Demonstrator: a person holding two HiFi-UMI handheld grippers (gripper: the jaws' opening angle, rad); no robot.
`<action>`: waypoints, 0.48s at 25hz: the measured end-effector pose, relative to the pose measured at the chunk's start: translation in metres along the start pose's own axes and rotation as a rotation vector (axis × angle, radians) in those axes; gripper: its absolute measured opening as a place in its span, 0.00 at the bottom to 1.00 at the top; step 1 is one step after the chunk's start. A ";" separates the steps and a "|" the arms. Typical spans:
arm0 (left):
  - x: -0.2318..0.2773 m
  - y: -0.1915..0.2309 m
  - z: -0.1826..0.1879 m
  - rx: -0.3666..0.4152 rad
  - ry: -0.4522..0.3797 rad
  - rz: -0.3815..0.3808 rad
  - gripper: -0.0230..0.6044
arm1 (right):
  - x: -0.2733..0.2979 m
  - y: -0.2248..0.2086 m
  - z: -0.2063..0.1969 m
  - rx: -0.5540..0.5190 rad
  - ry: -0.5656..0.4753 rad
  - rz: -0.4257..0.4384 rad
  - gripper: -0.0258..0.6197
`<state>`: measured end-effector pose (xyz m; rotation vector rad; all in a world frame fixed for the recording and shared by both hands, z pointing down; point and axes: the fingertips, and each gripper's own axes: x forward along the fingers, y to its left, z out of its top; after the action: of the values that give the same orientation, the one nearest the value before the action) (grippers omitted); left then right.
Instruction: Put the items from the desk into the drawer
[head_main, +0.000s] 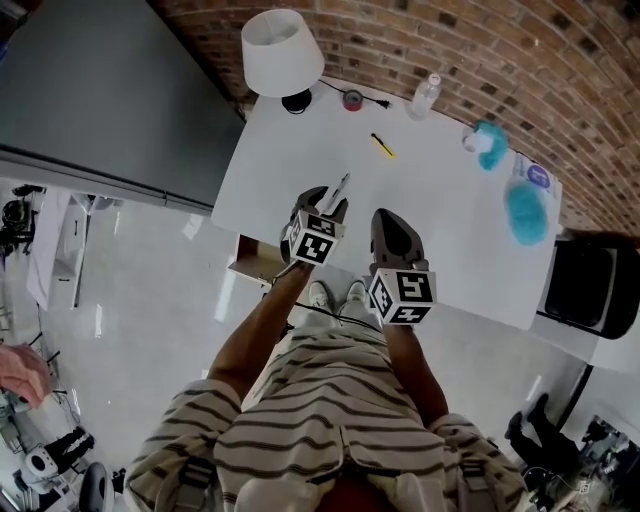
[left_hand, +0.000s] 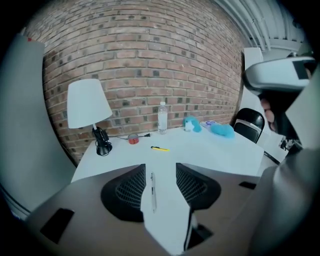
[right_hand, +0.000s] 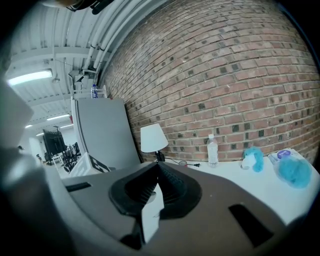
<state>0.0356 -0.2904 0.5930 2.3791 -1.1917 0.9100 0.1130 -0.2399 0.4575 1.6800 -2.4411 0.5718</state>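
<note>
On the white desk (head_main: 450, 240) a slim silver pen (head_main: 340, 187) lies near the front left. My left gripper (head_main: 327, 203) points down at it, open. In the left gripper view the pen (left_hand: 152, 192) lies flat on the desk between the spread jaws of the left gripper (left_hand: 160, 167), closer to the left one, and neither pad presses on it. My right gripper (head_main: 386, 216) hovers just to the right over the desk's front part. In its own view the right gripper (right_hand: 159, 167) is shut, tips together, holding nothing.
Farther back stand a white lamp (head_main: 280, 52), a red tape roll (head_main: 352, 99), a yellow cutter (head_main: 382, 145) and a water bottle (head_main: 425, 96). Blue fluffy items (head_main: 525, 212) lie at the right end. A black chair (head_main: 590, 285) is beyond. An open drawer (head_main: 255, 264) shows under the desk's left front corner.
</note>
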 end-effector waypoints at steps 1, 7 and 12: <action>0.004 0.001 -0.003 -0.002 0.008 -0.003 0.32 | 0.001 -0.001 -0.001 0.001 0.001 -0.002 0.06; 0.029 0.011 -0.015 -0.012 0.045 -0.025 0.32 | 0.008 -0.009 -0.004 0.015 0.011 -0.018 0.06; 0.055 0.015 -0.033 -0.005 0.112 -0.038 0.33 | 0.014 -0.014 -0.002 0.016 0.015 -0.020 0.06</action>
<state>0.0345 -0.3139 0.6545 2.3057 -1.1018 1.0130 0.1203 -0.2558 0.4673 1.6984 -2.4126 0.6002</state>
